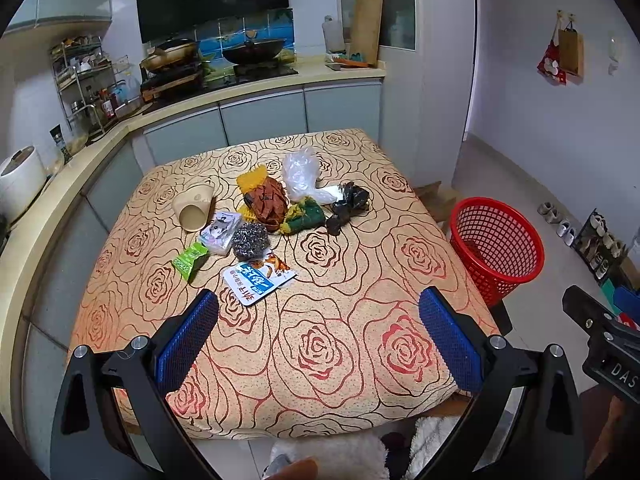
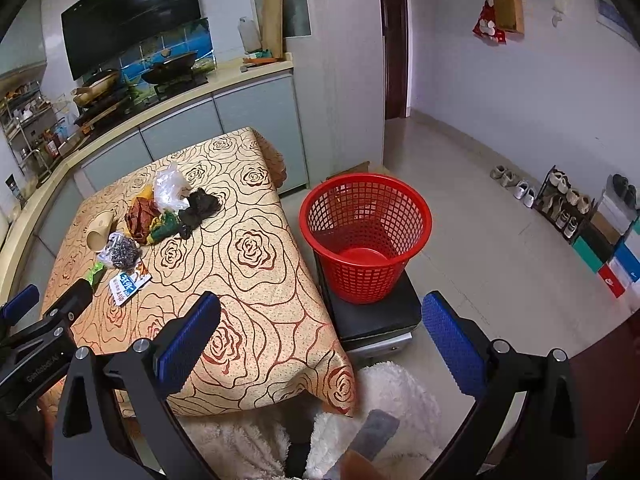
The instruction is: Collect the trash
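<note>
Trash lies in a cluster on the rose-patterned table [image 1: 320, 344]: a blue-white snack wrapper [image 1: 258, 278], a green wrapper [image 1: 190, 260], a steel scourer [image 1: 251, 241], a tissue pack [image 1: 221, 232], a tipped paper cup [image 1: 195, 208], an orange-brown bundle [image 1: 266, 200], a clear plastic bag [image 1: 301, 172], a green-yellow cloth [image 1: 306, 216] and a black bag [image 1: 348, 206]. A red mesh basket [image 2: 366, 236] stands on a black stool to the table's right. My left gripper [image 1: 318, 308] is open and empty above the table's near part. My right gripper [image 2: 320, 312] is open and empty near the table's right corner.
A kitchen counter [image 1: 256, 88] with a stove and woks runs behind and along the left of the table. Shoes and a rack [image 2: 560, 200] line the right wall. White fleece [image 2: 380, 392] shows at the bottom. The basket shows in the left wrist view [image 1: 496, 248] too.
</note>
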Tool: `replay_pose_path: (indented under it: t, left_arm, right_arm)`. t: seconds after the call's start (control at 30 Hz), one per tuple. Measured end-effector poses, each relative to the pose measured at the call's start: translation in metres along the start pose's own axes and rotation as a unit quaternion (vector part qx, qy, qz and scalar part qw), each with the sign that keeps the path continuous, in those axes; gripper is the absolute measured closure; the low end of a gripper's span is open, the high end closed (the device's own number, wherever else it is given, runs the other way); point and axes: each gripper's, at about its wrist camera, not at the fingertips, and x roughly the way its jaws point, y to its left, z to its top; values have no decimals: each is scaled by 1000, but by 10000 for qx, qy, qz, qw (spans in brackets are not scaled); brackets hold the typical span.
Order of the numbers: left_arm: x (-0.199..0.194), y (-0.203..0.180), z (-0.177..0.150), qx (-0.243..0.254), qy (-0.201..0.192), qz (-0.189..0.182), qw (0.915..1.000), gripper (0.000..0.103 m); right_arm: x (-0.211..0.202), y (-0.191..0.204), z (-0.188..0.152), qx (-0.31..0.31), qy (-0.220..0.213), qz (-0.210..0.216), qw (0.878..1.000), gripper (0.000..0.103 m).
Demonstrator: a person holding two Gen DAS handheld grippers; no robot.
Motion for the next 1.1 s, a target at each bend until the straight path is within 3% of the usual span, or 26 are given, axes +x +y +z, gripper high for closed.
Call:
replay_pose_path:
  t: [1.1]
  left_arm:
    - [2,1,-1,2,16,-61,10000,5]
  right_arm:
    - [-3,-2,1,23,-16,-22,10000,6]
